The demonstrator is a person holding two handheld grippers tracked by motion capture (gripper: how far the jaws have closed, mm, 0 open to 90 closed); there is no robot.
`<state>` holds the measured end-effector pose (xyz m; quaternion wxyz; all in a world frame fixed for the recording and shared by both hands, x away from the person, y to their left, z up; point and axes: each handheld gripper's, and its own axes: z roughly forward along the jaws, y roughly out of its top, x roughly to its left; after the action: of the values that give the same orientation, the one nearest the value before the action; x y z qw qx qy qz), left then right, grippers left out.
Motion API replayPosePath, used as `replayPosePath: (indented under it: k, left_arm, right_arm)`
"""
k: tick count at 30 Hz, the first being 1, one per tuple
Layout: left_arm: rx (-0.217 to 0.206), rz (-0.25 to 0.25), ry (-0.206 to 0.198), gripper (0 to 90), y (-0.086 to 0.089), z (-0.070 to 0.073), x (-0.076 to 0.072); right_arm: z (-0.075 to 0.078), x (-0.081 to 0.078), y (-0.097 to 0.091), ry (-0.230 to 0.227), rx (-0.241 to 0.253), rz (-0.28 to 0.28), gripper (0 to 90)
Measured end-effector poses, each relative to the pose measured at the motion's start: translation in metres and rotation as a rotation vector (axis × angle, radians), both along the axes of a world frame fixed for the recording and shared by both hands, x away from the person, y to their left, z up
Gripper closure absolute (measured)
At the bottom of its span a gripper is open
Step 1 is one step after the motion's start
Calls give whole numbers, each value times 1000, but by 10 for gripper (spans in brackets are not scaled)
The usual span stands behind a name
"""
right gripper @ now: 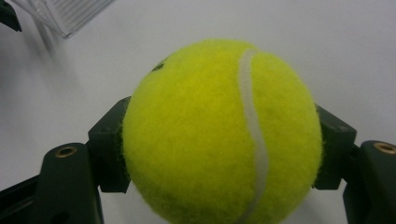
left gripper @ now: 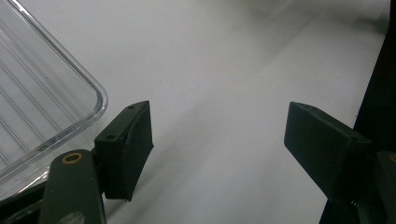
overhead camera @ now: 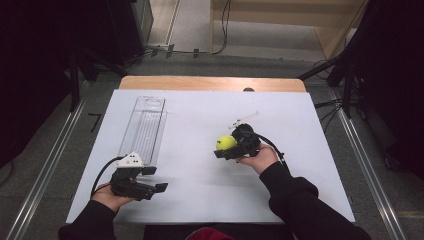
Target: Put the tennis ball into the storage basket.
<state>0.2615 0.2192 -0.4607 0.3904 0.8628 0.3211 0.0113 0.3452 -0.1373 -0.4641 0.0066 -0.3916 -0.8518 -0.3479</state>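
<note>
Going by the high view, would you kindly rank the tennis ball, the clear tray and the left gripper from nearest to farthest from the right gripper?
1. Tennis ball: held between the jaws of the right gripper, mid-table.
2. Clear tray: to the left, lying lengthwise on the white table.
3. Left gripper: near-left corner, open, by the tray's near end.

The last two are fairly close.

Left hand-held gripper rests with jaws spread; right hand-held gripper has jaws clamped
</note>
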Motion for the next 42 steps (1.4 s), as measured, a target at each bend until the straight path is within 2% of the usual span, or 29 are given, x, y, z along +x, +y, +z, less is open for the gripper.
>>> replayPosePath:
  k: [14,24,27,31,34,42]
  left_arm:
    - [0,0,-5,244,0,0,0]
    - [-1,-2,-8,245,-1,1,-1]
    - [4,-2,-5,245,-1,0,-1]
    - [2,-1,-5,244,-1,1,-1]
    - [0,0,-10,245,0,1,-1]
    - [-9,0,-4,244,-2,0,1]
  right_arm:
    - [-5,0,10,-3,6,9,238]
    - [-4,2,25,-8,14,24,238]
    - [-1,3,28,3,15,24,238]
    - [3,4,33,-12,24,36,238]
    - [5,4,36,2,26,35,238]
    - [11,7,42,-9,32,39,238]
